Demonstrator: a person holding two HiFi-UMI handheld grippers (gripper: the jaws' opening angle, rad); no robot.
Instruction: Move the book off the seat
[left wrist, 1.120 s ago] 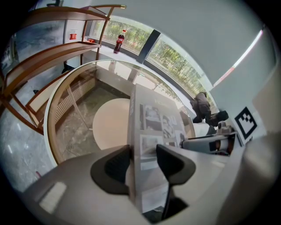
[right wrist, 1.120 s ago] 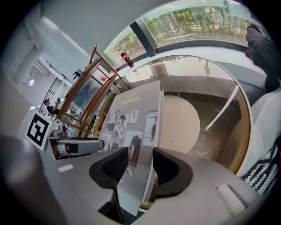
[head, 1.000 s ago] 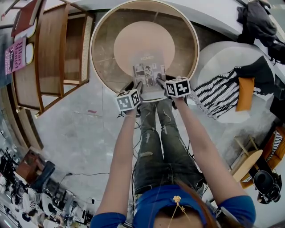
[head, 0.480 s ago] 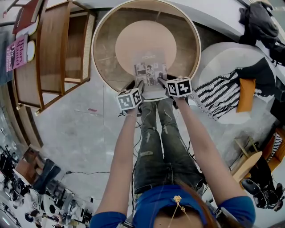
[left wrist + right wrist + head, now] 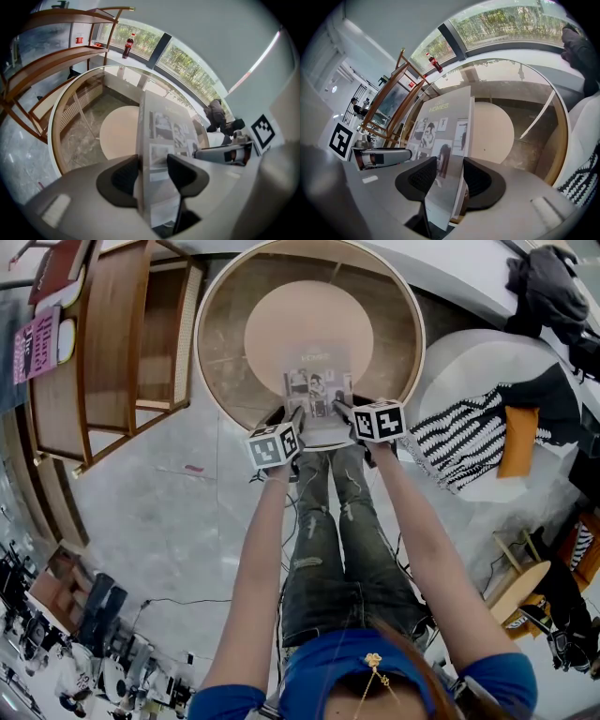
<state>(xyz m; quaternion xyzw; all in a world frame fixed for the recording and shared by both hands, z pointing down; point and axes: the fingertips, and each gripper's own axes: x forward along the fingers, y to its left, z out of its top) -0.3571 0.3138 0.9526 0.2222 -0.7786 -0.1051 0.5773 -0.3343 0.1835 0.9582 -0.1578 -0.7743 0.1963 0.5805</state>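
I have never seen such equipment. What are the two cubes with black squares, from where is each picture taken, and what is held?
There is no robot: a person holds two tools, and the marked cubes are parts of them. The head view comes from a camera on the person's head, looking down at the left hand-held gripper and the right hand-held gripper. The two gripper views come from a camera on each tool, looking along its jaws. Both tools are clamped on one book, at its left and right edges, over the near rim of a round glass table. Whether it rests on the glass I cannot tell. A white seat stands to the person's right.
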